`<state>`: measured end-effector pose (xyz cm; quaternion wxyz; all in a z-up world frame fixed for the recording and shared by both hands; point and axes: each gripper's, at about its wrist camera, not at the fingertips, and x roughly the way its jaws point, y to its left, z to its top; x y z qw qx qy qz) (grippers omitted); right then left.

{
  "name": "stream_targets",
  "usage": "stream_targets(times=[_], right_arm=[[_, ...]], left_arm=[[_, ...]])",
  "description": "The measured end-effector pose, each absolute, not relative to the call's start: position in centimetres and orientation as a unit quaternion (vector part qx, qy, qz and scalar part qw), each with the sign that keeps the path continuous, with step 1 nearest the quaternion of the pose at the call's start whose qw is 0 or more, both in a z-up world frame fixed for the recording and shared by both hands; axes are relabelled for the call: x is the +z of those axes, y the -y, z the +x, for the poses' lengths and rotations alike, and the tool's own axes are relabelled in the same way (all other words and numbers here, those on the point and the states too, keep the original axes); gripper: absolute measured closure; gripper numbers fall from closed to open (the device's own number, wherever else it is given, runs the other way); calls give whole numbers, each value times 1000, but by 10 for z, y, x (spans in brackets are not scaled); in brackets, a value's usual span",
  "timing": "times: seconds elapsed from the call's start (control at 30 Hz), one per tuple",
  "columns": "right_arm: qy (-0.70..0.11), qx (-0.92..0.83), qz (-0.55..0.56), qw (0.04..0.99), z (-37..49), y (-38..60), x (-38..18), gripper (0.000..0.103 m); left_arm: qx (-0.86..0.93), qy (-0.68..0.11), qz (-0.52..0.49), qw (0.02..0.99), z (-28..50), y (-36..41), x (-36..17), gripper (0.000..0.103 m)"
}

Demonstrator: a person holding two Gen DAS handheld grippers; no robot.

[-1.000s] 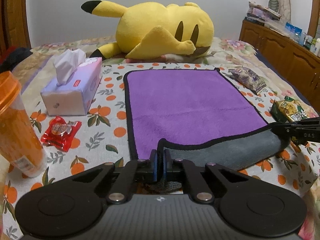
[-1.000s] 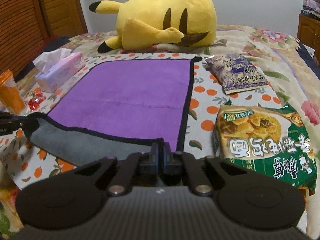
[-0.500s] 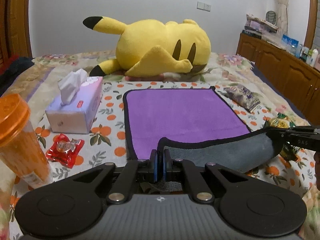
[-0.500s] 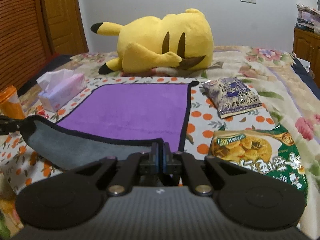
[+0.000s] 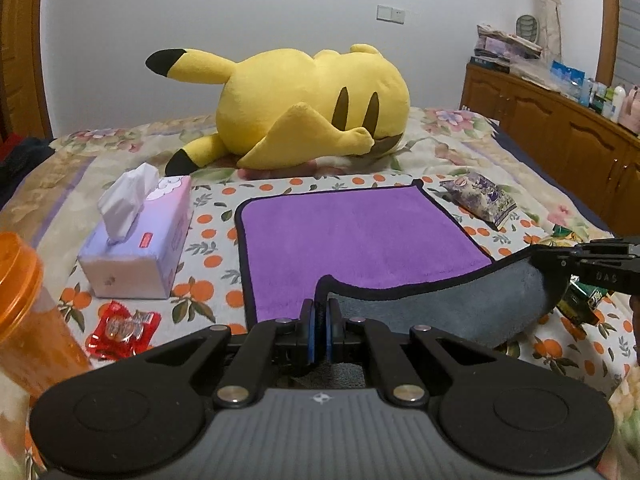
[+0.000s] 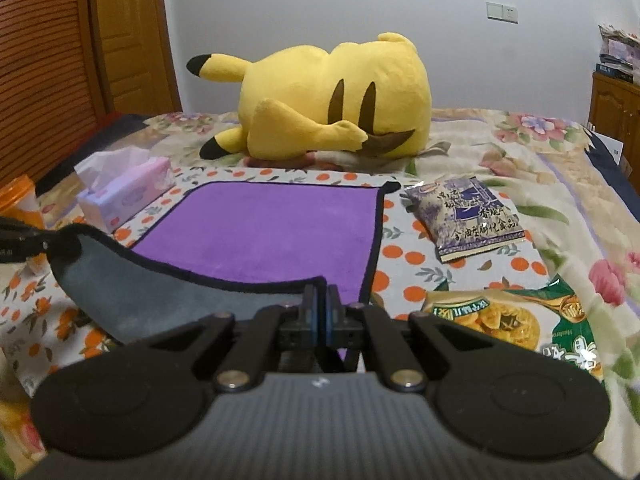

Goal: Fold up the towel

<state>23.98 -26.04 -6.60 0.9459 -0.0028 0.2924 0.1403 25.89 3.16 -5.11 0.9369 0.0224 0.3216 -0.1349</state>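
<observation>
Here both the left gripper [image 5: 320, 312] and right gripper [image 6: 320, 300] pinched the purple towel's [image 5: 352, 236] near corners, lifted off the bed [image 6: 500, 152].

Chinese characters, too small to read surely, cover the purple snack packet [image 6: 464, 216] at the far right, and large white inverted ones mark the green snack bag [image 6: 520, 320] nearer, right.
</observation>
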Motion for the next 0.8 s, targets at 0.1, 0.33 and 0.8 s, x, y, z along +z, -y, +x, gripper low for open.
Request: stream_targets(times=[0.1, 0.33, 0.8], right_arm=[[-291, 140, -6, 946, 243, 260, -66, 99], [-280, 144, -24, 949, 252, 256, -60, 99], [-263, 151, -65, 951, 289, 250, -38, 99]], left_arm=[[-136, -320, 21, 937, 262, -32, -50, 97], [-136, -308, 30, 941, 272, -26, -43, 97], [-135, -297, 28, 945, 310, -26, -30, 97]])
